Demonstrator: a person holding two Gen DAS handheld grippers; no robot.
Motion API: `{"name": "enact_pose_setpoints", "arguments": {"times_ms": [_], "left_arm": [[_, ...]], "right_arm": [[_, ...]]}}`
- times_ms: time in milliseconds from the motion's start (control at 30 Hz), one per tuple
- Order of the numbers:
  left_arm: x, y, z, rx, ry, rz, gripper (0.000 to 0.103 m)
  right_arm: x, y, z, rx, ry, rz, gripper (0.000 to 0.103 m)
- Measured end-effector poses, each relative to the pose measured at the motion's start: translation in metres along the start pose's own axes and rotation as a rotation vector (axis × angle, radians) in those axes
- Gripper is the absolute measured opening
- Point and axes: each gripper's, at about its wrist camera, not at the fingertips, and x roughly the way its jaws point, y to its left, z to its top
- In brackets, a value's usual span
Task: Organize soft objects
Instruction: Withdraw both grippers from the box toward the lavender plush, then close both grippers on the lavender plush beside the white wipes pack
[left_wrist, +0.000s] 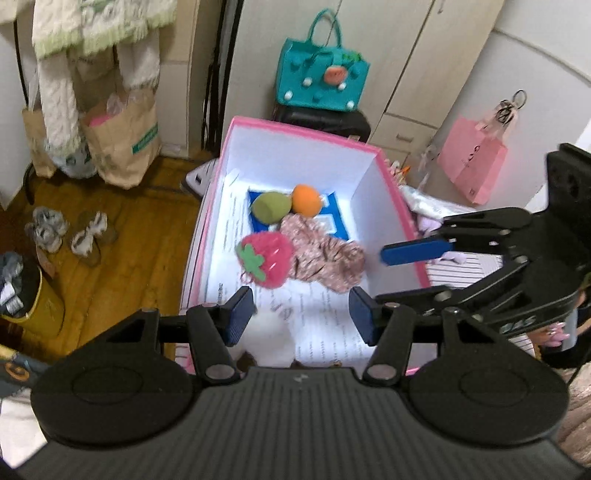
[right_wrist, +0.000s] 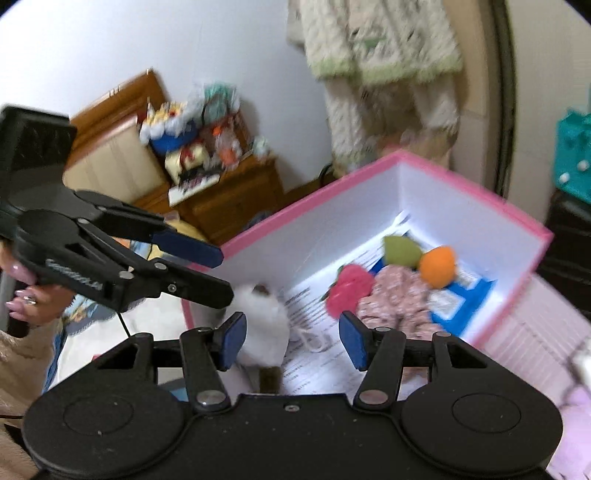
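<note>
A pink box (left_wrist: 373, 148) with white walls holds a green soft piece (left_wrist: 269, 207), an orange one (left_wrist: 306, 199), a pink strawberry plush (left_wrist: 267, 260), a floral cloth (left_wrist: 325, 254) and a white fluffy ball (left_wrist: 269, 339) at its near end. My left gripper (left_wrist: 301, 317) is open above the box's near end, empty. My right gripper (right_wrist: 291, 338) is open above the box (right_wrist: 461, 181), the white ball (right_wrist: 264, 325) just beneath its left finger. The strawberry plush (right_wrist: 351, 288), the cloth (right_wrist: 399, 299), the green piece (right_wrist: 400, 251) and the orange one (right_wrist: 437, 266) also show there.
A teal felt bag (left_wrist: 321, 74) stands on a dark stool behind the box. Paper bags (left_wrist: 122, 140) and slippers (left_wrist: 70, 232) lie on the wooden floor at left. A pink paper bag (left_wrist: 472, 162) hangs at right. A wooden cabinet (right_wrist: 229, 195) with clutter stands beyond.
</note>
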Motion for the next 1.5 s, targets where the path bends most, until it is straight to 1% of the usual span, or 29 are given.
{"name": "enact_pose_setpoints", "arguments": {"times_ms": [67, 300, 433, 500, 567, 600, 667, 767, 867, 900, 933, 1000, 1067, 1167, 1267, 1367, 1500], "left_arm": [[-0.008, -0.013, -0.001, 0.028, -0.022, -0.01, 0.057], [-0.03, -0.065, -0.006, 0.119, -0.075, -0.069, 0.059], [-0.038, -0.101, -0.01, 0.226, -0.141, -0.08, 0.059], [-0.041, -0.117, -0.009, 0.254, -0.168, -0.097, 0.059], [-0.04, -0.132, -0.008, 0.266, -0.188, -0.132, 0.06], [-0.039, -0.139, -0.008, 0.272, -0.195, -0.144, 0.06], [-0.034, -0.154, -0.009, 0.287, -0.215, -0.164, 0.061], [-0.019, -0.174, -0.014, 0.298, -0.242, -0.185, 0.062], [0.005, -0.19, -0.018, 0.284, -0.248, -0.207, 0.063], [0.014, -0.194, -0.02, 0.278, -0.248, -0.212, 0.064], [0.022, -0.198, -0.022, 0.276, -0.247, -0.212, 0.064], [0.038, -0.21, -0.031, 0.297, -0.259, -0.214, 0.066], [0.055, -0.22, -0.037, 0.307, -0.246, -0.223, 0.067], [0.08, -0.229, -0.041, 0.287, -0.229, -0.236, 0.067], [0.109, -0.238, -0.042, 0.265, -0.211, -0.226, 0.069], [0.135, -0.241, -0.043, 0.255, -0.21, -0.203, 0.07], [0.168, -0.235, -0.041, 0.183, -0.2, -0.186, 0.071]], "right_arm": [[-0.02, 0.001, -0.004, -0.002, -0.032, -0.03, 0.061], [-0.073, 0.008, -0.02, -0.003, -0.091, -0.138, 0.061], [-0.103, 0.005, -0.032, 0.012, -0.122, -0.185, 0.061], [-0.119, 0.003, -0.037, 0.023, -0.136, -0.216, 0.061], [-0.135, -0.001, -0.043, 0.043, -0.149, -0.25, 0.062], [-0.135, -0.001, -0.043, 0.043, -0.149, -0.25, 0.063], [-0.154, -0.012, -0.055, 0.082, -0.172, -0.305, 0.065], [-0.164, -0.029, -0.068, 0.128, -0.191, -0.329, 0.065], [-0.167, -0.052, -0.084, 0.182, -0.206, -0.343, 0.065], [-0.167, -0.052, -0.084, 0.182, -0.206, -0.343, 0.065], [-0.167, -0.067, -0.094, 0.217, -0.222, -0.353, 0.065], [-0.166, -0.082, -0.103, 0.254, -0.229, -0.344, 0.066], [-0.165, -0.096, -0.113, 0.296, -0.233, -0.322, 0.066], [-0.16, -0.116, -0.123, 0.344, -0.231, -0.298, 0.069], [-0.153, -0.135, -0.132, 0.39, -0.229, -0.274, 0.069], [-0.142, -0.151, -0.139, 0.431, -0.223, -0.258, 0.069], [-0.125, -0.171, -0.144, 0.451, -0.21, -0.246, 0.069]]}}
